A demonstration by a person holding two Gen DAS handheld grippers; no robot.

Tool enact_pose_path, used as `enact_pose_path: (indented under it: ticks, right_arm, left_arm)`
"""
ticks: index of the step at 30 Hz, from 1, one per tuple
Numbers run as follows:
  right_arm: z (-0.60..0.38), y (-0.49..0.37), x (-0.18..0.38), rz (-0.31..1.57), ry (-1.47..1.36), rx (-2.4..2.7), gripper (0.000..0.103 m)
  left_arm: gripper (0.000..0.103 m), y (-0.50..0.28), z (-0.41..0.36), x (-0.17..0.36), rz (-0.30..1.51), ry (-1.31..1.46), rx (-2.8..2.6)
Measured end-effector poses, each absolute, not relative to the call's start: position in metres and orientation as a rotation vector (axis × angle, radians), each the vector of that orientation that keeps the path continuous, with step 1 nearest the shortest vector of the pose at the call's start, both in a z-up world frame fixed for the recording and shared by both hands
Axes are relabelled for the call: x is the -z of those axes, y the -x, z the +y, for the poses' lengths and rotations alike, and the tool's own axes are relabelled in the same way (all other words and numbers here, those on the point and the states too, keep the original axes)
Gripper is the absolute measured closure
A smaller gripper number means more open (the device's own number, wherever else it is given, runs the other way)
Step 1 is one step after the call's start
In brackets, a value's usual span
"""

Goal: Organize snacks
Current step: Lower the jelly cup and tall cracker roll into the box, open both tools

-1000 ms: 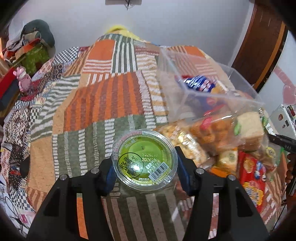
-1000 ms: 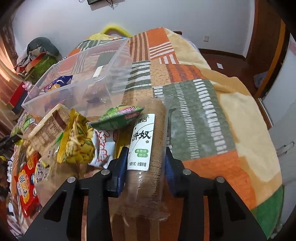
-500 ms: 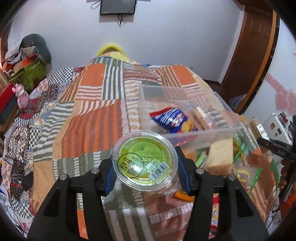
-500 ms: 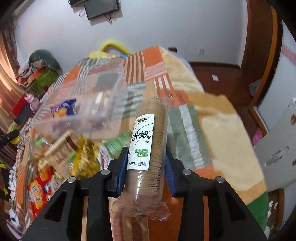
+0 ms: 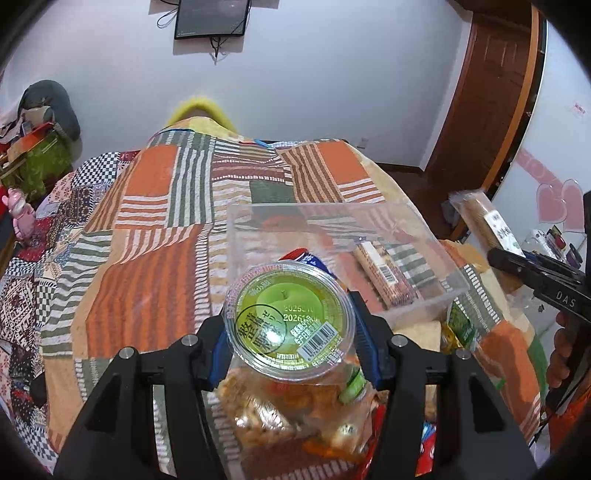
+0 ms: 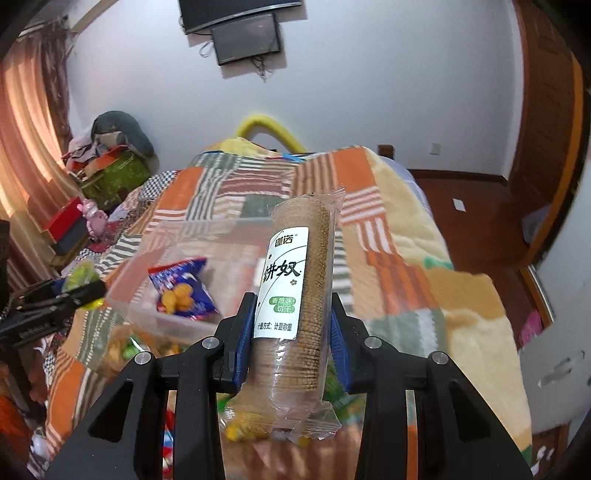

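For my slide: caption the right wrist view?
Right gripper holds a biscuit sleeve above the clear bin.

Mounted just behind each hand-held gripper, looking forward and down along the fingers at close range. Left view faces across the bed (image 5: pixel 155 236) toward the far wall; right likewise. Shared: clear bin (image 5: pixel 413 229) (image 6: pixel 147 258), wall screen (image 5: pixel 210 16) (image 6: pixel 247 37).

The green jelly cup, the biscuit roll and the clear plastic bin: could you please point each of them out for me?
green jelly cup (image 5: pixel 290 319), left wrist view, on its sealed green lid.
biscuit roll (image 6: pixel 295 288), right wrist view, on its white label.
clear plastic bin (image 5: pixel 240 236), left wrist view, on its left wall.
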State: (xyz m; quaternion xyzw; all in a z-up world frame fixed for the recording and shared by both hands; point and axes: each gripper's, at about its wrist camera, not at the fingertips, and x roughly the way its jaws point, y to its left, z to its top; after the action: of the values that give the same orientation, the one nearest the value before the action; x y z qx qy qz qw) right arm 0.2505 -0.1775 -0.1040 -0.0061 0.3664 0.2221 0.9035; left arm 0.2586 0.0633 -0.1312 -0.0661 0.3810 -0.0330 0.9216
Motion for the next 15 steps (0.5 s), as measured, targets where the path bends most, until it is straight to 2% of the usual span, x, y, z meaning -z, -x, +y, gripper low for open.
enact_pose_path:
  ticks: [15]
  right_arm:
    - [-0.11, -0.293, 0.141, 0.872, 0.099, -0.541, 0.069]
  left_arm:
    - [0.047, -0.301, 0.053, 0.16, 0.837, 0.142, 0.098]
